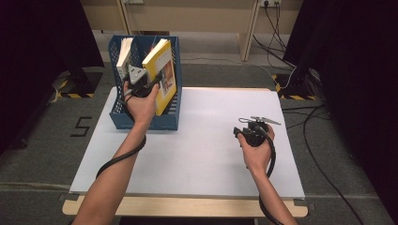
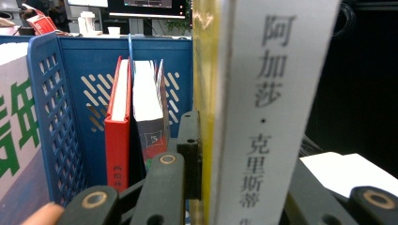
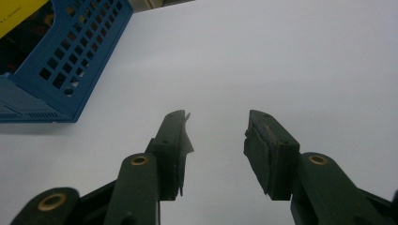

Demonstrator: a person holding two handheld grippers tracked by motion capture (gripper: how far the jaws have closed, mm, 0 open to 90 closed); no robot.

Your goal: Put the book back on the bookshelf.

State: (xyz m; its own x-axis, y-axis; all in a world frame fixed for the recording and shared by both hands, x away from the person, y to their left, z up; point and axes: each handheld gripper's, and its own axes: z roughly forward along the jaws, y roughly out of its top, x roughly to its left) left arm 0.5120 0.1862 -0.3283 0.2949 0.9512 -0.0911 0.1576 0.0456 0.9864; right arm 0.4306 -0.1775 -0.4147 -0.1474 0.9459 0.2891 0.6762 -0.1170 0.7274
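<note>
The left gripper (image 1: 149, 79) is clamped on a yellow-covered book (image 1: 162, 79), its jaws pressed against the two sides of the book near the white spine (image 2: 267, 112), which carries a column of printed characters. The book stands tilted in the right-hand compartment of the blue file rack (image 1: 141, 123), directly ahead of and between these jaws. It is either being set in or drawn out, and which cannot be told from here. Beyond the left jaw, in the compartment alongside, a red book (image 2: 117, 136) and a dark one with pale pages (image 2: 149, 112) stand upright against the rack's back wall; another book (image 1: 124, 52) leans in the far left slot. The right gripper (image 1: 256, 127) rests over the bare white table (image 1: 211, 154), its jaws parted with nothing between them, the rack well off to its left. As a judgement, the shelving looks well along: several books are housed, the yellow one is at the rack, and what remains is to seat it and let go
</note>
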